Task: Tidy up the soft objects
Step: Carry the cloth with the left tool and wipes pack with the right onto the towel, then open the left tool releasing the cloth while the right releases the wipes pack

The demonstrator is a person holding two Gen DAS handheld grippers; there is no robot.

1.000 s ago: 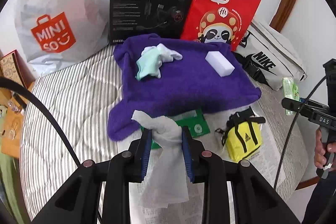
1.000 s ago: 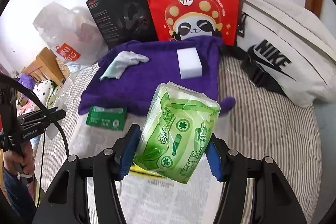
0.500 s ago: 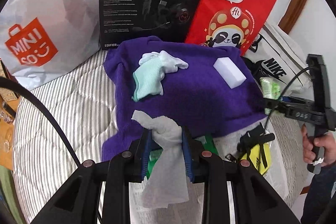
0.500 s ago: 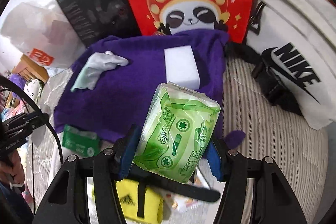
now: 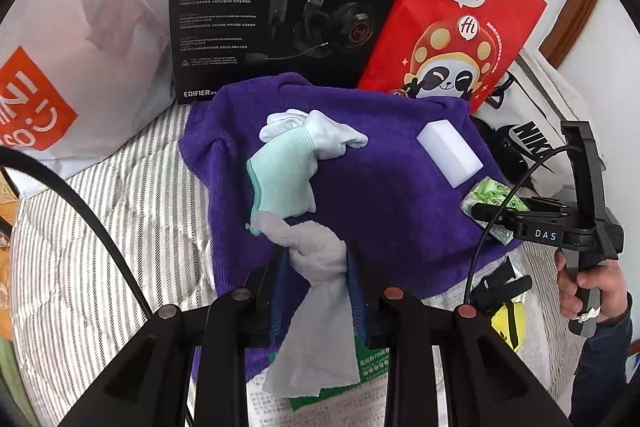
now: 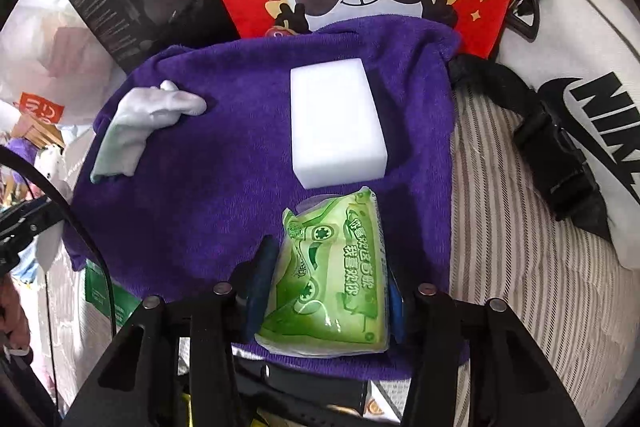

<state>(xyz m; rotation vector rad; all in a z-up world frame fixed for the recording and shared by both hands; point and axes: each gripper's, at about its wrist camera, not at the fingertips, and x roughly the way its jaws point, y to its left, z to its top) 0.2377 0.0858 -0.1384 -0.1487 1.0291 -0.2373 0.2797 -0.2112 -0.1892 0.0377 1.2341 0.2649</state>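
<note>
Right gripper closing on tissue pack

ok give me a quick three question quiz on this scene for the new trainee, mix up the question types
1. True or false: the white rectangular sponge block lies on the purple plush towel.
2. Multiple choice: what sits between the fingers of the right tool? A) a yellow pouch B) the green plastic tissue pack C) a black headset box
3. Fill in: the left tool grips a crumpled pale grey ______.

Key: 1 true; 2 B; 3 cloth. The mint and white knit glove already lies on the towel too.
</note>
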